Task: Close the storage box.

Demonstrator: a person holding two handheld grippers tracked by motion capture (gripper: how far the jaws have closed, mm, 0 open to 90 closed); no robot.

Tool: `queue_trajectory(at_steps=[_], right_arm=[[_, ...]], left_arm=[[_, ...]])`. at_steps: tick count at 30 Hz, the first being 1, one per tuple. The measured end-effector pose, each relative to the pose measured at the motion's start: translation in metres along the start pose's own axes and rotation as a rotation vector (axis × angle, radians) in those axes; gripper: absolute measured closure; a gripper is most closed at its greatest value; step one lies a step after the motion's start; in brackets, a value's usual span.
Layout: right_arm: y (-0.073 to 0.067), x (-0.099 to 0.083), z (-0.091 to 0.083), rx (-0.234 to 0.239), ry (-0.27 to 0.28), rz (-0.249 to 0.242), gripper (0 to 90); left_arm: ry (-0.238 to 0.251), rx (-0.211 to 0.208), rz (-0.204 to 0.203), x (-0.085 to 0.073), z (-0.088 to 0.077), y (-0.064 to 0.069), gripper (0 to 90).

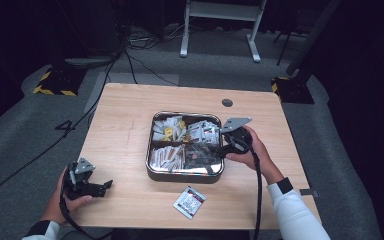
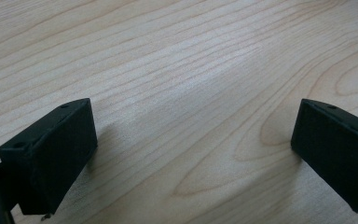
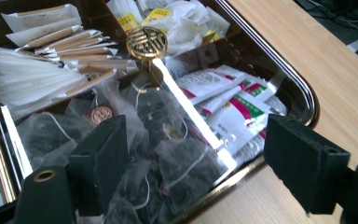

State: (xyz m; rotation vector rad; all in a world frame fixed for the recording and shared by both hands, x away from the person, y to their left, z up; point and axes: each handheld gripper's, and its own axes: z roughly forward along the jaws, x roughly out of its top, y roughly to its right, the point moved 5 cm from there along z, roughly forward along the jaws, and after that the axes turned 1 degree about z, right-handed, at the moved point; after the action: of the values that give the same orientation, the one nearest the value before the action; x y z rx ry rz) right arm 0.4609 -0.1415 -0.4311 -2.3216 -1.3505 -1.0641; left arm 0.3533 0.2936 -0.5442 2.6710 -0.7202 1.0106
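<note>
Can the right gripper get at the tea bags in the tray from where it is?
Probably yes. The right gripper hangs open just over the compartment of tea bags in the tray, with nothing between its jaws and the bags.

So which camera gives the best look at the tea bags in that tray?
The right gripper view: the tea bags lie close up between the hand-held gripper's open jaws, mesh and strings plain. The high view shows them as a dark patch in the tray. The left gripper view faces bare table.
</note>
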Motion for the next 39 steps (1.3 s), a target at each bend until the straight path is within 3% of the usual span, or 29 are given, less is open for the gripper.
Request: queue_trajectory(at_steps=[18, 39], right_arm=[[0.016, -0.029, -0.02, -0.079, -0.023, 0.007, 23.8], [0.022, -0.07, -0.042, -0.124, -0.044, 0.037, 22.8]], left_arm=[[0.0, -0.001, -0.003, 0.0, 0.0, 0.0, 0.5], [0.001, 0.0, -0.001, 0.0, 0.0, 0.0, 0.5]])
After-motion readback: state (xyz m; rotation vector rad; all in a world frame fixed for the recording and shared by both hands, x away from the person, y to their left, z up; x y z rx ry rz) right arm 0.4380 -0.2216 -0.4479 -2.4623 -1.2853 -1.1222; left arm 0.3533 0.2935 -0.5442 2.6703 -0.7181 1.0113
